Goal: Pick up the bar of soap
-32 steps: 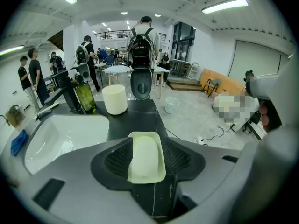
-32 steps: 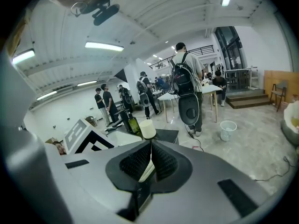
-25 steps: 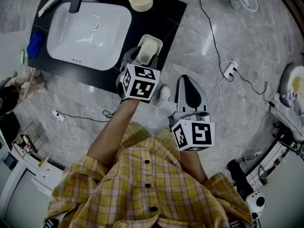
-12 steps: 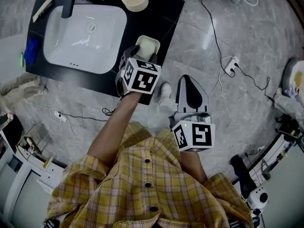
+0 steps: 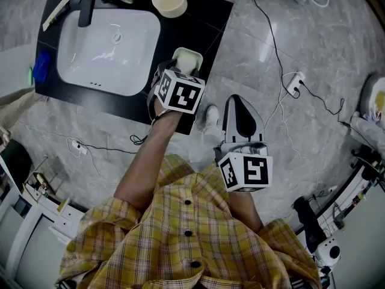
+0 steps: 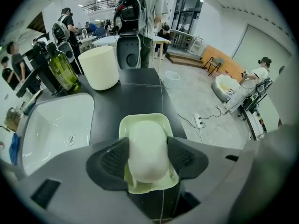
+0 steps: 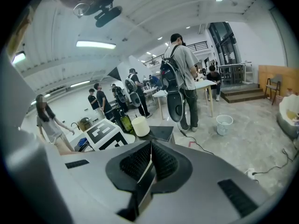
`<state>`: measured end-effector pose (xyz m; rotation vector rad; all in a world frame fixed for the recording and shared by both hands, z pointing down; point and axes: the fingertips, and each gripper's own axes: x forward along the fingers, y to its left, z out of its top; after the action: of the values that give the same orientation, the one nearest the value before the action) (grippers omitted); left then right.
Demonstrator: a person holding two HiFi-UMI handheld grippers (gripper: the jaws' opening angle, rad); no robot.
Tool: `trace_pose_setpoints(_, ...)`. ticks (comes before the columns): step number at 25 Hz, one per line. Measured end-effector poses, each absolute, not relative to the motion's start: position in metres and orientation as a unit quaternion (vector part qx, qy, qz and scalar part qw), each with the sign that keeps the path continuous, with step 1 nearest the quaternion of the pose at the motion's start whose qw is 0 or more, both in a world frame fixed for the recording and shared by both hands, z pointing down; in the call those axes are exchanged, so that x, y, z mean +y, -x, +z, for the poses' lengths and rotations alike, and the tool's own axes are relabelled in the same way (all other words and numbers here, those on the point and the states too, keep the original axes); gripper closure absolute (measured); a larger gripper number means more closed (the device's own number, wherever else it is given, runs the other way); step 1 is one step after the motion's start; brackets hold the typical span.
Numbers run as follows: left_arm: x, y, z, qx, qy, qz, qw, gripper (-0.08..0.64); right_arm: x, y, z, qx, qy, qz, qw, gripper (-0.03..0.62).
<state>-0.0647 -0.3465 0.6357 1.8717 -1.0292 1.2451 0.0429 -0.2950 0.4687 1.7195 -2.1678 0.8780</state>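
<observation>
A pale bar of soap (image 6: 147, 148) lies in a light green soap dish (image 6: 122, 125) on the black countertop (image 5: 210, 17), to the right of the white sink (image 5: 108, 44). My left gripper (image 6: 147, 157) is lowered over the dish, its jaws spread wide with one dark pad close along each side of the soap. From the head view its marker cube hides most of the soap dish (image 5: 187, 56). My right gripper (image 5: 240, 110) hangs off the counter over the floor, its pads (image 7: 140, 160) pressed together with nothing between them.
A cream cup (image 5: 169, 0) stands at the counter's back edge, with a dark faucet (image 5: 84, 2) and a green bottle (image 6: 63, 69) behind the sink. A blue sponge (image 5: 41, 65) lies at the left. Cables and a power strip (image 5: 293, 83) run across the floor.
My left gripper has moved forward over the soap dish, so its cube now covers more of it. The right gripper has stayed where it was.
</observation>
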Motion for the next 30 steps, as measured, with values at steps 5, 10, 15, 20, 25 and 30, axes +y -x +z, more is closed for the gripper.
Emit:
trace_pose_setpoints(5, -0.348, 0.066, 0.634, -0.401, -0.712, 0.470, 0.334, 0.304, -0.294, -0.048, 0.467, -0.742, -0.590, 0.297, 0.117, 0.571)
trace_pose_setpoints(10, -0.348, 0.067, 0.629, -0.416, -0.718, 0.449, 0.330, 0.305, -0.291, -0.052, 0.463, -0.739, -0.593, 0.297, 0.117, 0.571)
trace_pose_setpoints(15, -0.346, 0.069, 0.619, -0.424, -0.726, 0.431, 0.327, 0.305, -0.286, -0.049, 0.459, -0.743, -0.592, 0.291, 0.115, 0.571)
trace_pose_setpoints(20, -0.345, 0.068, 0.594, -0.442, -0.736, 0.404, 0.315, 0.305, -0.280, -0.047, 0.447, -0.752, -0.587, 0.277, 0.111, 0.571)
trace_pose_setpoints(25, -0.339, 0.068, 0.551, -0.471, -0.754, 0.357, 0.287, 0.305, -0.268, -0.046, 0.429, -0.764, -0.582, 0.259, 0.102, 0.571)
trace_pose_setpoints(30, -0.325, 0.077, 0.500, -0.508, -0.764, 0.303, 0.255, 0.305, -0.256, -0.039, 0.406, -0.781, -0.571, 0.233, 0.092, 0.571)
